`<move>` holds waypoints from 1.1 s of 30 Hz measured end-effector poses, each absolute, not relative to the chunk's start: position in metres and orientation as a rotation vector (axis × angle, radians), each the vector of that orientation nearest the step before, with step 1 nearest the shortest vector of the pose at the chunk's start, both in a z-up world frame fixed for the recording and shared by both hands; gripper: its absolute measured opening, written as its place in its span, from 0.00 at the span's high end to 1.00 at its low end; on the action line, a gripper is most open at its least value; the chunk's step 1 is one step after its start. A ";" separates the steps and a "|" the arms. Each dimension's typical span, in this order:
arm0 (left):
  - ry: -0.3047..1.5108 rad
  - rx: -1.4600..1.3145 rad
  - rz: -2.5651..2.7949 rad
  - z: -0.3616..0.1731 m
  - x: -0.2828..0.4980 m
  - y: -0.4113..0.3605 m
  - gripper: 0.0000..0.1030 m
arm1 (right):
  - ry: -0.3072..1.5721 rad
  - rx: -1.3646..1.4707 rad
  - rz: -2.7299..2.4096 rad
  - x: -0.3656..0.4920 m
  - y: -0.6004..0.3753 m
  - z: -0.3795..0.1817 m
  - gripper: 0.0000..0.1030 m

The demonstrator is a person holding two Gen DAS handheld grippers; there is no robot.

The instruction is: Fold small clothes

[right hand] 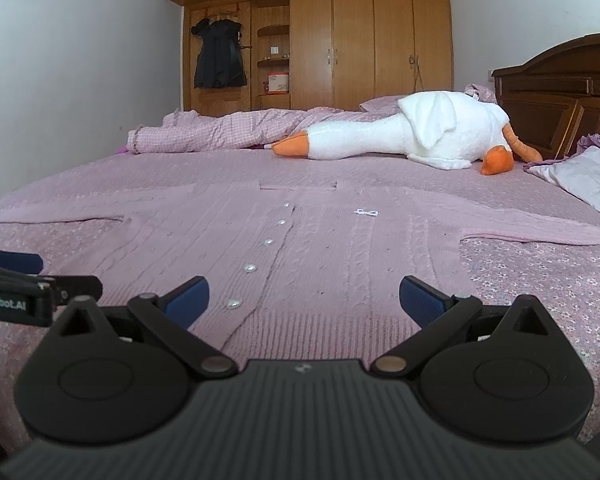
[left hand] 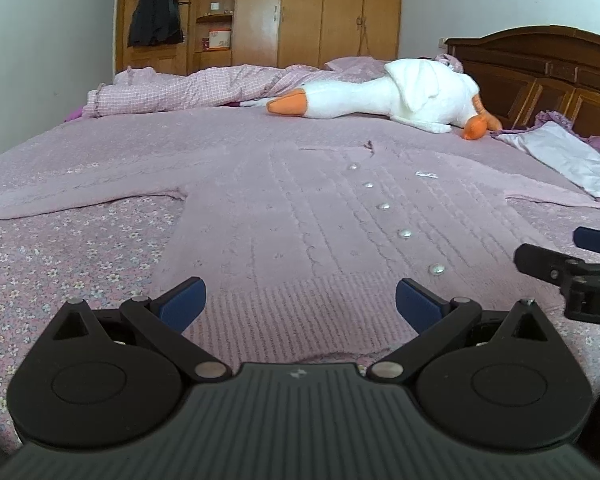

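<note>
Knitwear lay flat on the bed [left hand: 60, 248]: a pink cardigan [left hand: 300, 216], front up, sleeves spread toward nine and three o'clock, its line of silver buttons [left hand: 405, 233] running from six toward twelve. My left tongs [left hand: 300, 304] hung spread wide and empty over the ribbed hem at six o'clock. My right tongs [right hand: 304, 304] were likewise wide, holding nothing, just beside the lowest button. Each pair showed at the edge of the other's view. At twelve o'clock a white plush goose [right hand: 412, 136] rested before the wardrobe [right hand: 340, 40].
</note>
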State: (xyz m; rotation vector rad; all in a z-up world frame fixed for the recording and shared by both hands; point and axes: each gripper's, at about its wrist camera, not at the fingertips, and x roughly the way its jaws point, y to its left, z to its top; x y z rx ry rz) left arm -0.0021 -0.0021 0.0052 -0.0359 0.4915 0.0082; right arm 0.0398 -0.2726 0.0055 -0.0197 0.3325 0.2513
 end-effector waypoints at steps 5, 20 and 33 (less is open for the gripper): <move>0.499 -0.045 0.027 0.003 -0.001 0.002 0.00 | 0.324 -0.020 0.284 0.038 -0.271 0.006 0.00; 0.493 -0.026 0.046 0.005 0.000 -0.001 0.00 | 0.327 -0.028 0.284 0.036 -0.267 0.007 0.00; 0.493 -0.035 0.025 0.004 0.000 0.000 0.00 | 0.345 -0.046 0.252 0.036 -0.267 0.006 0.00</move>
